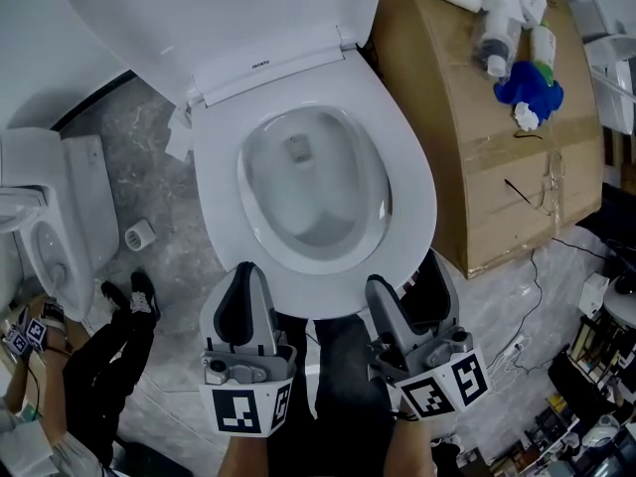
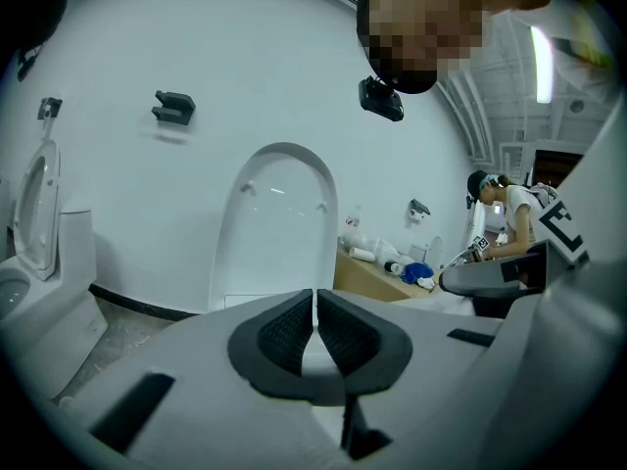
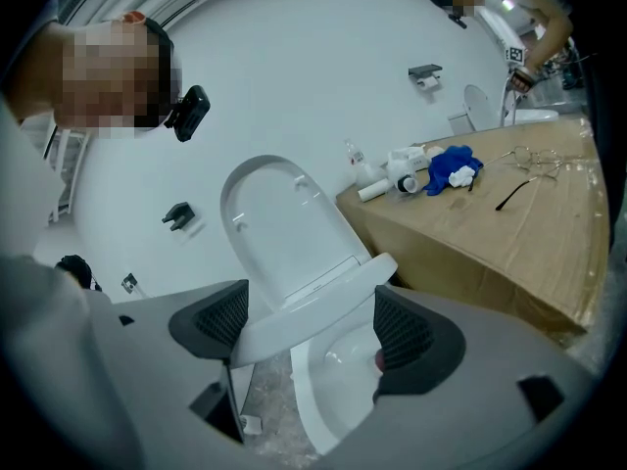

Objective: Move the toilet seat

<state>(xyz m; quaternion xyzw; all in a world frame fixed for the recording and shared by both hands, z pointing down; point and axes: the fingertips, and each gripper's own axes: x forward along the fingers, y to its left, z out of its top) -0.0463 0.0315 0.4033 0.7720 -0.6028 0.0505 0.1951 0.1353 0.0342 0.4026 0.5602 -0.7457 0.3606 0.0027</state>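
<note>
The white toilet seat [image 1: 409, 177] lies around the bowl [image 1: 308, 182], and the lid [image 1: 219, 18] stands open against the wall. My left gripper [image 1: 245, 278] is at the seat's front left rim. In the left gripper view the left gripper [image 2: 315, 326] is shut, with only a thin white sliver of the seat's edge between the pads. My right gripper [image 1: 383, 291] is at the front right rim. In the right gripper view the right gripper [image 3: 312, 326] is open, the seat [image 3: 304, 316] passes between its pads, and the seat's front is tilted up off the bowl [image 3: 343, 385].
A cardboard box [image 1: 467, 137] stands right of the toilet, with bottles and a blue object [image 1: 529, 85] on it. A second toilet [image 1: 55, 217] is at the left. A person in black [image 1: 109, 366] crouches at the lower left. Cables and clutter lie at the lower right.
</note>
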